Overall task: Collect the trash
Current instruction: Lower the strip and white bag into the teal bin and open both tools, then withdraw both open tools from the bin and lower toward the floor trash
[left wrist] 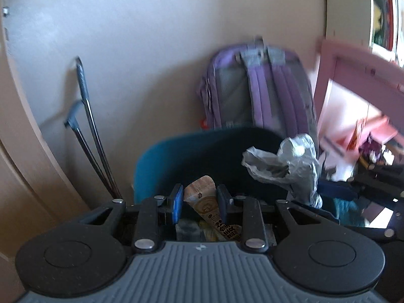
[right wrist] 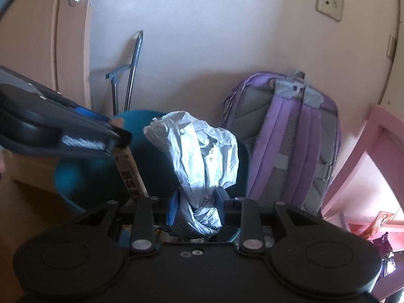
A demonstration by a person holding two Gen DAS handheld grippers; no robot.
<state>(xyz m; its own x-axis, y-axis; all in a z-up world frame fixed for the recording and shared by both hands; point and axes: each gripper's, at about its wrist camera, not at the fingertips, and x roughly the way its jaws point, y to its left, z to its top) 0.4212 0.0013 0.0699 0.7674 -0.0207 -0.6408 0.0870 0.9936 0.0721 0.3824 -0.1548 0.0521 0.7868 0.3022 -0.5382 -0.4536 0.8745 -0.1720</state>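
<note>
Grip status: left gripper (left wrist: 199, 203) is clamped on a printed paper wrapper (left wrist: 202, 197); right gripper (right wrist: 197, 208) is clamped on crumpled grey plastic (right wrist: 202, 151). Both hang over the teal bin (left wrist: 151, 166). Risk: springy plastic may catch the rim and fall outside. Bin contents are too dark to identify.

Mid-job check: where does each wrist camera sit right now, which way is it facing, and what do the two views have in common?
Left wrist: rides the left gripper, looking down along its fingers at the teal bin; a brown wrapper sits between them.
Right wrist: rides the right gripper, facing the same bin; a crumpled silver bag sits between its fingers, the left gripper entering from the left.
Shared: bin, silver bag, wrapper, purple backpack, wall.
</note>
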